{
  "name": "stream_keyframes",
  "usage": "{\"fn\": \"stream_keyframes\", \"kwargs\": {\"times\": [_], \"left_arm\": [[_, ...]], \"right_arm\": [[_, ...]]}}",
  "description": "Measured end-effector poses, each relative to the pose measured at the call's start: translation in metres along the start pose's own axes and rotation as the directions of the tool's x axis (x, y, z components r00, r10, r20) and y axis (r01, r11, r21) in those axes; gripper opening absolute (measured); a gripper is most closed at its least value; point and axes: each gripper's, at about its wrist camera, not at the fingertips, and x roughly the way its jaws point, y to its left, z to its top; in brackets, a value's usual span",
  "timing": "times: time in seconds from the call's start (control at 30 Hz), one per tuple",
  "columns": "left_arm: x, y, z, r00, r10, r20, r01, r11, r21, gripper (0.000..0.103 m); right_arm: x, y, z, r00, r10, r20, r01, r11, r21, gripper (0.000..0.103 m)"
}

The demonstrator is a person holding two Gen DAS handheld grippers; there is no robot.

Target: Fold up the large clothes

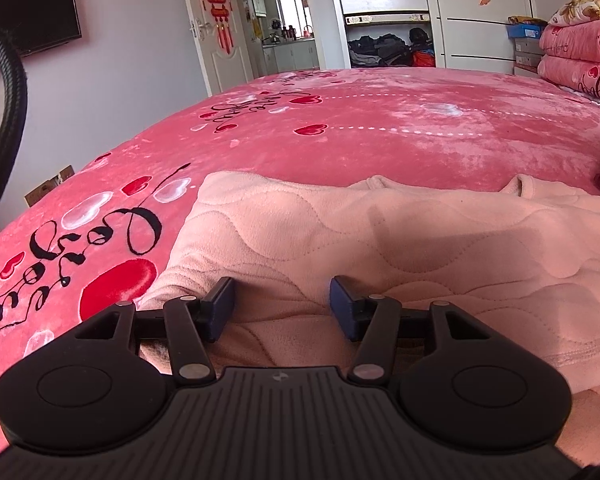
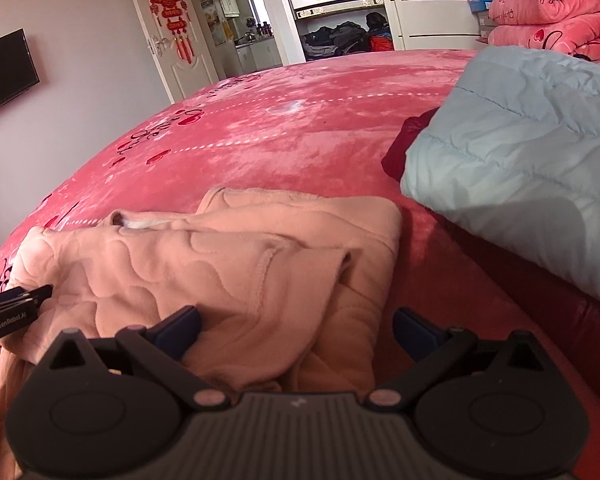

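Quilted fleece garment point(image 1: 380, 240), plush, seemingly velvety bedspread point(image 1: 380, 132)

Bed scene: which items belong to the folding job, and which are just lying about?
In the job:
peach quilted garment
left gripper, open
right gripper, open

Lying about:
light blue padded jacket
dark red cloth
stacked pink blankets
pink bedspread

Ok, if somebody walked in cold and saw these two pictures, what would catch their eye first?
Probably the vivid pink bedspread with red hearts and black script, filling most of both views. On its near side lies a peach quilted garment, partly folded, with the open left hand-held gripper and right hand-held gripper poised at its near edge. To the right sits a pale blue padded jacket.
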Motion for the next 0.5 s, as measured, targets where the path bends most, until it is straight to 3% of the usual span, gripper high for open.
{"fn": "stream_keyframes", "kwargs": {"times": [0.3, 0.5], "left_arm": [[-0.015, 0.009, 0.006, 1.0, -0.014, -0.01, 0.014, 0.999, -0.033, 0.074], [-0.045, 0.018, 0.011, 0.999, -0.032, 0.031, 0.035, 0.997, -0.074, 0.077]], "right_arm": [[-0.01, 0.01, 0.004, 0.999, -0.037, 0.009, 0.038, 0.998, -0.058, 0.102], [-0.027, 0.02, 0.007, 0.998, -0.046, 0.03, 0.049, 0.994, -0.101, 0.102]]}}
